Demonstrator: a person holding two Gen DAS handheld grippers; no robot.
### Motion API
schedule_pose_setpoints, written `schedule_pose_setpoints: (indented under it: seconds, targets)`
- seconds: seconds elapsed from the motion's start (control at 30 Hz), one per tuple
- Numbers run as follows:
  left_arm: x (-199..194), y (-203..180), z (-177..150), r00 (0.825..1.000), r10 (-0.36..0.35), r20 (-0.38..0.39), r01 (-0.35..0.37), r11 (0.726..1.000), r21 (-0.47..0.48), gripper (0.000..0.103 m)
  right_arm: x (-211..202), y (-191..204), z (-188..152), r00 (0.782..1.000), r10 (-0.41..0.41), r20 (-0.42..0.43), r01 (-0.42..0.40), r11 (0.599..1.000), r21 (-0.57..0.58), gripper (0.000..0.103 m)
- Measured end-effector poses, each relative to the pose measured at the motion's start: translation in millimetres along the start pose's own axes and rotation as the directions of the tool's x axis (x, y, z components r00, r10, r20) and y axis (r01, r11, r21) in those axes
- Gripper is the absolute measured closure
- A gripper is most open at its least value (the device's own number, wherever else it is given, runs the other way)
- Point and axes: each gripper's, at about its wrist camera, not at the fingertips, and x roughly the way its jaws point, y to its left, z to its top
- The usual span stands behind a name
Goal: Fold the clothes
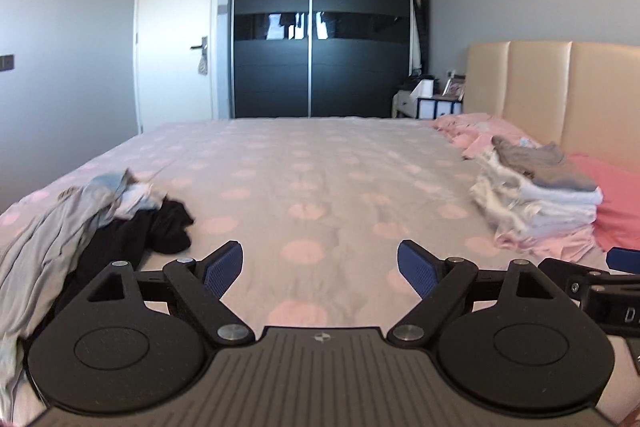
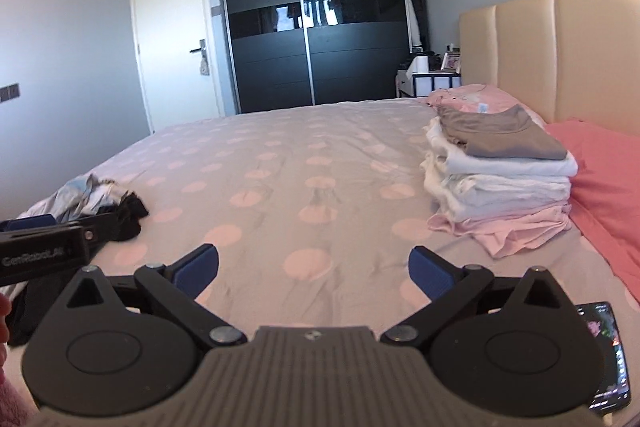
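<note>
1. Looking through the left wrist view, the left gripper (image 1: 320,265) hangs over the dotted bedspread (image 1: 320,179) with jaws spread wide and nothing between them.
2. An unfolded heap of clothes (image 1: 100,219), grey, white and black, lies at the left edge; a folded stack (image 1: 536,195) sits at the right, beside a pink pillow (image 1: 616,203).
3. In the right wrist view, the right gripper (image 2: 314,267) is likewise spread and empty.
4. The folded stack (image 2: 500,171) sits at right, the heap (image 2: 104,199) at left, a phone (image 2: 606,351) at lower right.
</note>
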Motion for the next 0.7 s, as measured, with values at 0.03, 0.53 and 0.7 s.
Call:
schedule_pose_setpoints:
  seconds: [0.03,0.53,0.7]
  targets:
    - [0,1,-6,1.0,0.004,-0.005,-0.004,1.0,0.005,0.018,1,5,-5,1.0,0.002,-0.007,-0.002,1.0,-0.006,0.001]
    - [47,22,-51,0.972,0.095,-0.214,-0.106,0.993,-0.043,0.018,63,22,-32,0.989,-0.023,-0.144,0.022,1.0,-0.011,0.001]
    - [64,25,-59,0.958,0.086,-0.274,-0.108,0.992,-0.064,0.018,80,25,-34,0.986,-0.034,-0.161,0.03,0.999,-0.032,0.001]
